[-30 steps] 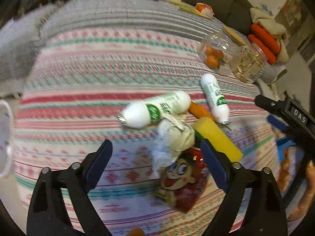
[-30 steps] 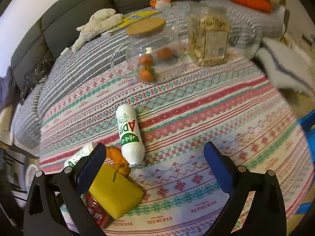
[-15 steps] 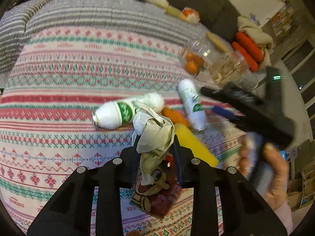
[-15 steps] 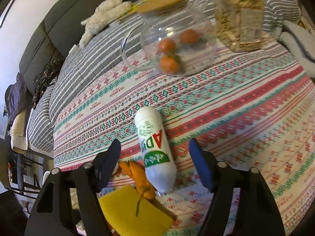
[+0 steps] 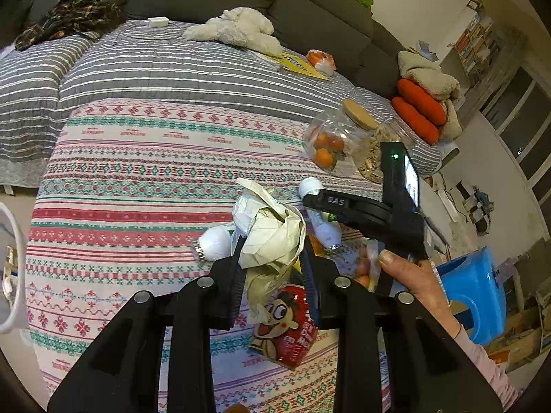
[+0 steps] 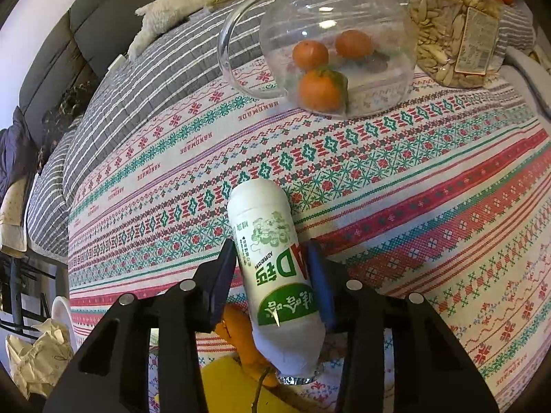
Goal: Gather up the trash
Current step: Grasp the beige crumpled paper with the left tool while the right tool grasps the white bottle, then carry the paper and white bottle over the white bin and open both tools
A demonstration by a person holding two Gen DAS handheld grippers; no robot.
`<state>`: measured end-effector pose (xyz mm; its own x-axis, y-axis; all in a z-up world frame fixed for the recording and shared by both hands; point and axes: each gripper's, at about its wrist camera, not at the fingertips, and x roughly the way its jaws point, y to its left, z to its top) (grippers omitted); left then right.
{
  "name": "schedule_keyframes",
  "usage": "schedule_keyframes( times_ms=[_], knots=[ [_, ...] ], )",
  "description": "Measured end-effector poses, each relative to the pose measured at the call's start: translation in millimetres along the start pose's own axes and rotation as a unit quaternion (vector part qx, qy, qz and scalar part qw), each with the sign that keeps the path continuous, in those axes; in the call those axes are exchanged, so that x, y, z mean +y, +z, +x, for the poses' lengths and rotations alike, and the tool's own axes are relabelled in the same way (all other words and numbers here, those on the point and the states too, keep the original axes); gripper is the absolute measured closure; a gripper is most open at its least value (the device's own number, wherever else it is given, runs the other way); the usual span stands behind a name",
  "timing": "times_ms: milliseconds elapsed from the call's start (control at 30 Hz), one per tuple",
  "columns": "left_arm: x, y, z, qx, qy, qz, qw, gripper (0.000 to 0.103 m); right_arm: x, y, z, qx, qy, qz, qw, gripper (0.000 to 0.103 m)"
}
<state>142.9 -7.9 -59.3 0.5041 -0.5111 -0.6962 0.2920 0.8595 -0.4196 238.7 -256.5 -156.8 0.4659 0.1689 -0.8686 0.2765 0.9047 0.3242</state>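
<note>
Crumpled paper wad (image 5: 272, 230) clamped between pads of left gripper (image 5: 272, 268), hanging clear above patterned cloth (image 5: 137, 179). White drink bottle (image 6: 275, 275) lying on the cloth, framed by right gripper (image 6: 272, 275); jaws closing, pads at or near the label, firm contact not confirmed. Red snack wrapper (image 5: 286, 330), second white bottle (image 5: 213, 241) and orange peel (image 6: 241, 330) lying alongside, uncollected. Advised: squeeze squarely across mid-body, confirm hold, lift straight without dragging the peel
</note>
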Motion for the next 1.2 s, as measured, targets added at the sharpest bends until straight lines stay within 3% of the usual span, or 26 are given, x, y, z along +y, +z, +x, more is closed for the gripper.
schedule_keyframes(
  times_ms=[133,233,433,567,867,1033,1200],
  knots=[
    [5.2,3.2,-3.2,-0.011,0.003,-0.009,0.9999,0.074,3.2,-1.3,-11.6,-0.026,-0.007,-0.007,1.0,0.062],
    [6.1,3.3,-11.7,-0.025,0.011,-0.006,0.9996,0.075,11.9,-0.1,-34.3,-0.07,-0.01,-0.024,0.997,0.062],
    [0.2,5.2,-29.6,-0.071,0.047,0.019,0.9962,0.074,41.2,-2.7,-87.2,-0.171,-0.009,-0.065,0.983,0.063],
    [-0.3,6.0,-37.4,-0.093,0.07,0.028,0.9928,0.075,58.0,-12.2,-111.5,-0.212,0.0,-0.086,0.974,0.063],
    [10.5,7.6,-55.5,-0.138,0.128,0.027,0.9818,0.074,96.3,-42.7,-132.7,-0.249,0.015,-0.128,0.96,0.063],
    [16.6,5.9,-68.5,-0.165,0.168,0.03,0.9714,0.075,117.1,-57.6,-134.7,-0.252,0.026,-0.148,0.956,0.064],
    [30.8,5.5,-78.3,-0.169,0.183,0.019,0.9681,0.075,135.6,-69.6,-133.5,-0.249,0.042,-0.157,0.955,0.064]
  ],
)
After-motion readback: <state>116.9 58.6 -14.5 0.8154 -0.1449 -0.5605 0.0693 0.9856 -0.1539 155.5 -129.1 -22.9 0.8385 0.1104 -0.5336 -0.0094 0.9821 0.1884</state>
